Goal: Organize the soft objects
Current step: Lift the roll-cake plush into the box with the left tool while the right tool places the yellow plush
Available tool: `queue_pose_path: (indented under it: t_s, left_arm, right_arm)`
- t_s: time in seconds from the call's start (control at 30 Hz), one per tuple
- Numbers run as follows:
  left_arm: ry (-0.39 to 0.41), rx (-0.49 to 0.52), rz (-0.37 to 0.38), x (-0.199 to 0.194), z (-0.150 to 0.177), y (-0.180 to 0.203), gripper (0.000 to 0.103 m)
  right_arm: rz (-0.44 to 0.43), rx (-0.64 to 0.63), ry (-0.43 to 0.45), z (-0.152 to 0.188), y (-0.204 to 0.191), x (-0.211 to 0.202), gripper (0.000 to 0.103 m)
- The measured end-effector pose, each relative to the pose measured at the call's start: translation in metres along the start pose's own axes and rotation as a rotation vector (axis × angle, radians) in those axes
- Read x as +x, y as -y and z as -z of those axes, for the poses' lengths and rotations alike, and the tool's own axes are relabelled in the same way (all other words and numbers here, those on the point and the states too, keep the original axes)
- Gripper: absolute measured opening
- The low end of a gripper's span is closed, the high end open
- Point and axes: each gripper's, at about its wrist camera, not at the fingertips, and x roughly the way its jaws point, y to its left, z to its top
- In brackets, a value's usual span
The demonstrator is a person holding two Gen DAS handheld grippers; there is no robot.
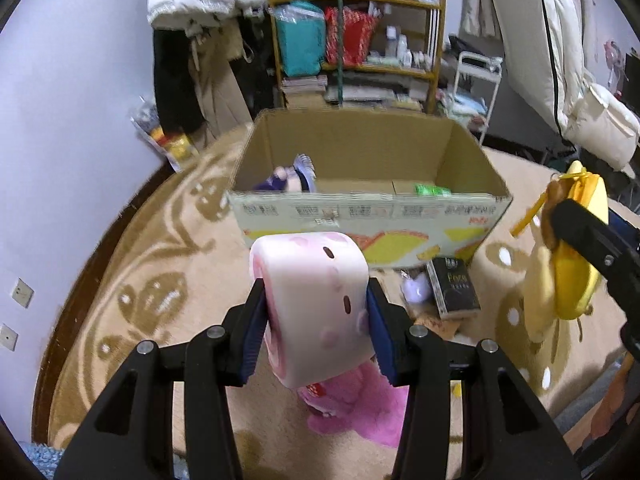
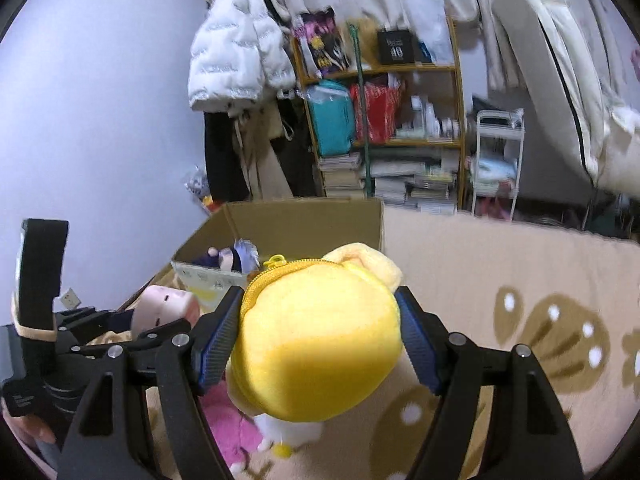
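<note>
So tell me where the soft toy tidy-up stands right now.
Done: one purple plush already lies inside the cardboard box.
In hand: the left gripper is clamped on a pink cube plush, and the right gripper on a yellow plush pouch, both short of the box.
Left: a bright pink plush lies on the carpet.

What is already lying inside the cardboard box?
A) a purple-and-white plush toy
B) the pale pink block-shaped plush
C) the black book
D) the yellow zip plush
A: a purple-and-white plush toy lies in the cardboard box, while the yellow zip plush and pale pink plush are held outside it.
</note>
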Motion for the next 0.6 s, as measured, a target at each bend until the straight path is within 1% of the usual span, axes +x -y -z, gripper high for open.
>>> queue_pose_path:
  t_s: [0.17,0.27,0.43,0.5,0.6]
  left_arm:
    - [0.126,0.008,-0.04,-0.022,-0.007,-0.003,0.046]
    - [0.188,0.01,-0.068,-0.032,-0.011,-0.004,0.046]
    - [0.227,-0.013,-0.069,-0.036,-0.023,-0.006,0.046]
    - [0.236,-0.005,-0.076,-0.032,-0.029,-0.004,0.046]
    - [0.273,0.014,-0.096,-0.031,-0.036,0.0,0.046]
  right_arm:
    - [-0.002,-0.03,0.048,-0.009,-0.007,-0.001,0.079]
    - [0.001,-0.043,0.078,-0.015,-0.011,0.0,0.079]
    - [0.027,-0.061,0.113,-0.024,-0.016,0.006,0.079]
    - [0.037,-0.068,0.123,-0.026,-0.018,0.008,0.079]
    - [0.031,-0.076,0.141,-0.031,-0.02,0.011,0.079]
